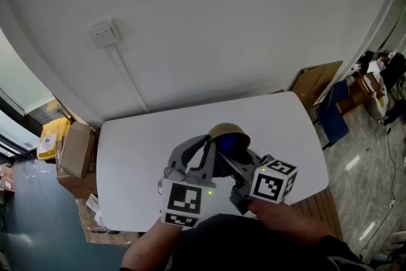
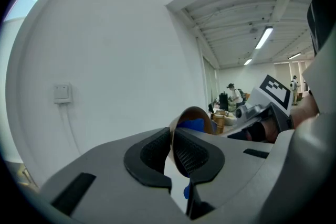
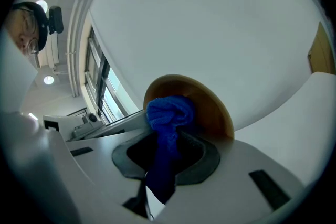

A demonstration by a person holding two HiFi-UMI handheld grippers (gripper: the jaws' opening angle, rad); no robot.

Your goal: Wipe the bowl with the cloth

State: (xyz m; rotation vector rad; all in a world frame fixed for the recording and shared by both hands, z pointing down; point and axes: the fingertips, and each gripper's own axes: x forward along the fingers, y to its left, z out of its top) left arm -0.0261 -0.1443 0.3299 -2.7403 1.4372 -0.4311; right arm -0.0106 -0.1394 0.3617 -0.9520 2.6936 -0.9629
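Bowl (image 1: 227,131) held clear of the table (image 1: 139,143) over its near half, rim pinched between the 2 jaws of the left gripper (image 2: 172,150), mouth tipped toward the right gripper (image 3: 167,157), which clamps the blue cloth (image 3: 168,112), wad inside the hollow.
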